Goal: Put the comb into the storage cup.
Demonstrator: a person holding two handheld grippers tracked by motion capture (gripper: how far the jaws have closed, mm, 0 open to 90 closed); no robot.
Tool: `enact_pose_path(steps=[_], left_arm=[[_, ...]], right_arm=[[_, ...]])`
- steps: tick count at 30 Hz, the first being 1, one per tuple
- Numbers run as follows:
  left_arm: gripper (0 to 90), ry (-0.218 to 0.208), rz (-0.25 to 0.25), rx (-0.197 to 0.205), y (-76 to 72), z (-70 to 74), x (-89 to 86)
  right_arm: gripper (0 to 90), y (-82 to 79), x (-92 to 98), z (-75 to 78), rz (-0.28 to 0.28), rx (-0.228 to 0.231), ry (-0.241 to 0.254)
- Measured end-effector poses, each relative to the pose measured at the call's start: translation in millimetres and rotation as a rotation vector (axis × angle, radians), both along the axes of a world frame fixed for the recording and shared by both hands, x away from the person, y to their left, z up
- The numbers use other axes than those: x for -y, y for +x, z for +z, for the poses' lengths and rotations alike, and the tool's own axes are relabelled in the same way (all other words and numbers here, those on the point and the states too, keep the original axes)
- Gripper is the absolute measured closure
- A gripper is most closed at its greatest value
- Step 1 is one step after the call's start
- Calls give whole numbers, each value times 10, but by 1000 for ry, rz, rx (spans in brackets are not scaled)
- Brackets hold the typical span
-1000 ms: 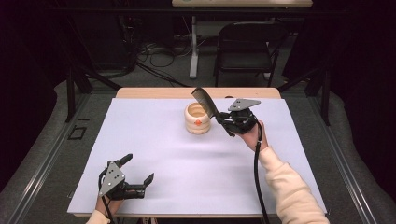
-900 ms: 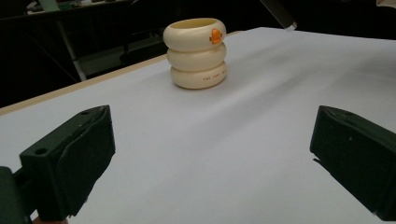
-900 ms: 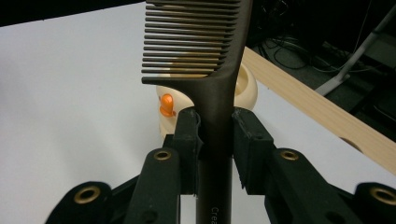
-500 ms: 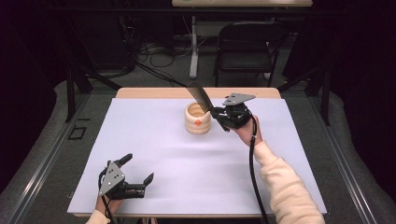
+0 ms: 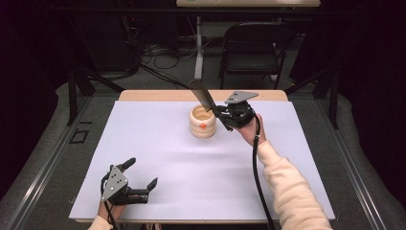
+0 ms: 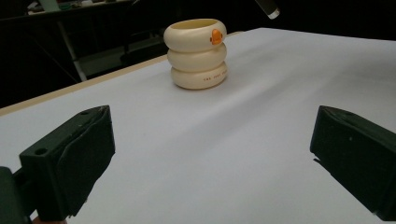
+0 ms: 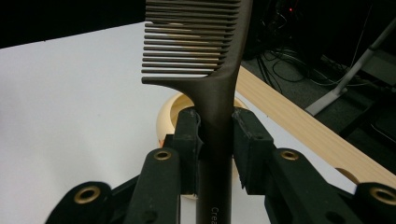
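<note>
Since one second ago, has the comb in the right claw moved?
Yes. The comb has shifted left in the high view, from right of the cream holder to above its opening.

Pale lettering beginning "Crea", cut off by the frame edge, runs along the dark comb handle point(image 7: 215, 140); a line of small orange print on the lowest ring of the cream holder point(image 6: 198, 53) is too small to read.
</note>
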State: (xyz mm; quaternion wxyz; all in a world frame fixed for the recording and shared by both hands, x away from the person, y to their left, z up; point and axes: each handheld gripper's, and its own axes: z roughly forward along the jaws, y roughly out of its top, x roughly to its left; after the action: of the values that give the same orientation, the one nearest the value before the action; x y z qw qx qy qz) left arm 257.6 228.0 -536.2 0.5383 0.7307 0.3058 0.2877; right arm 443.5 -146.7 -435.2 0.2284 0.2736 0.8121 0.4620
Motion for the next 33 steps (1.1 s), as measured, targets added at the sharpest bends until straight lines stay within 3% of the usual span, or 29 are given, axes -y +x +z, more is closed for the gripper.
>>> enact_pose_path(steps=[33], left_arm=[[1, 1, -1, 2, -4, 2, 4]], right_arm=[[727, 124, -165, 97, -13, 25, -15]])
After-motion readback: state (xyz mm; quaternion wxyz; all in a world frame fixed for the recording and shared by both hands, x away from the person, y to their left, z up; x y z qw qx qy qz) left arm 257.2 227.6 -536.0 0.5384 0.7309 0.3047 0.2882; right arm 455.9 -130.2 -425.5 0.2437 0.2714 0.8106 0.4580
